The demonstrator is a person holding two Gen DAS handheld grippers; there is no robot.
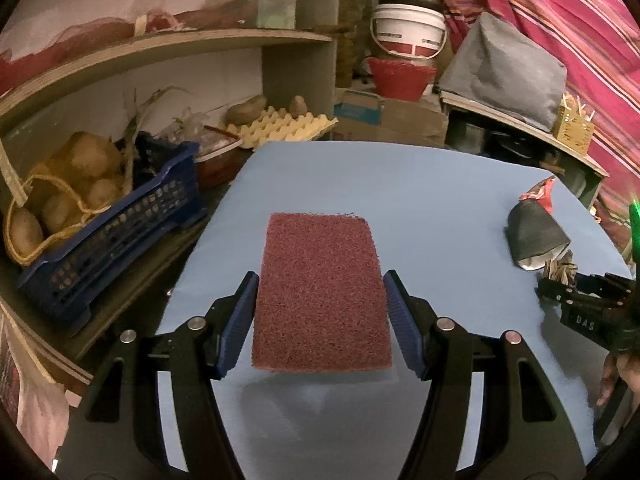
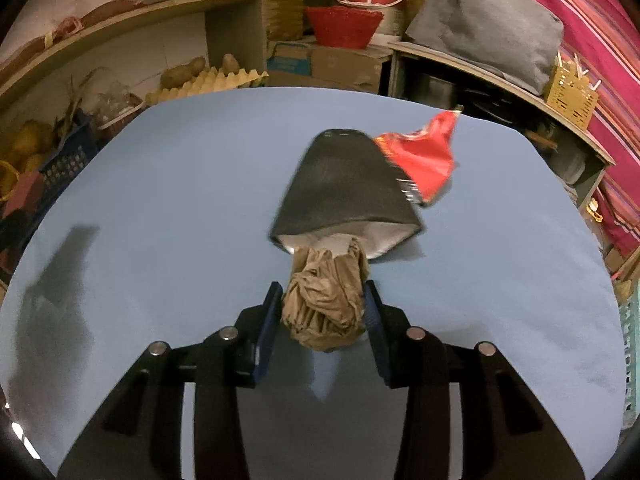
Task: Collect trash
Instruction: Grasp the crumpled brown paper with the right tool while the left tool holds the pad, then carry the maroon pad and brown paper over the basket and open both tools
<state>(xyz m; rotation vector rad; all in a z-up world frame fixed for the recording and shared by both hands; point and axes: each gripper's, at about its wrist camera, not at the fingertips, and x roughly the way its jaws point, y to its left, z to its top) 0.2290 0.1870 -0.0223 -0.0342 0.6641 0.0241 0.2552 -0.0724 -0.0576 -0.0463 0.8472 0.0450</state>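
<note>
Brown crumpled paper (image 2: pixel 326 304) sits pinched between the blue pads of my right tool (image 2: pixel 322 320), lying on the blue desk (image 2: pixel 160 184) at the mouth of a dark cup-like container (image 2: pixel 344 184) tipped on its side at 12 o'clock. To do this step well, I judge the squeeze should stay gentle and centred, then lift straight before carrying the wad off, so the container is not dragged along. A red snack wrapper (image 2: pixel 424 160) rests against the container's far end at 1 o'clock, trash not yet collected.

My left tool (image 1: pixel 320 312) holds a reddish scouring pad (image 1: pixel 320 292) edge to edge, above the desk, with the pads pressing its long sides. Only this view shows that pad close up; the right tool appears at 3 o'clock, with the paper wad barely visible. Only the right view shows the grip on the paper and the wrapper in full.
</note>
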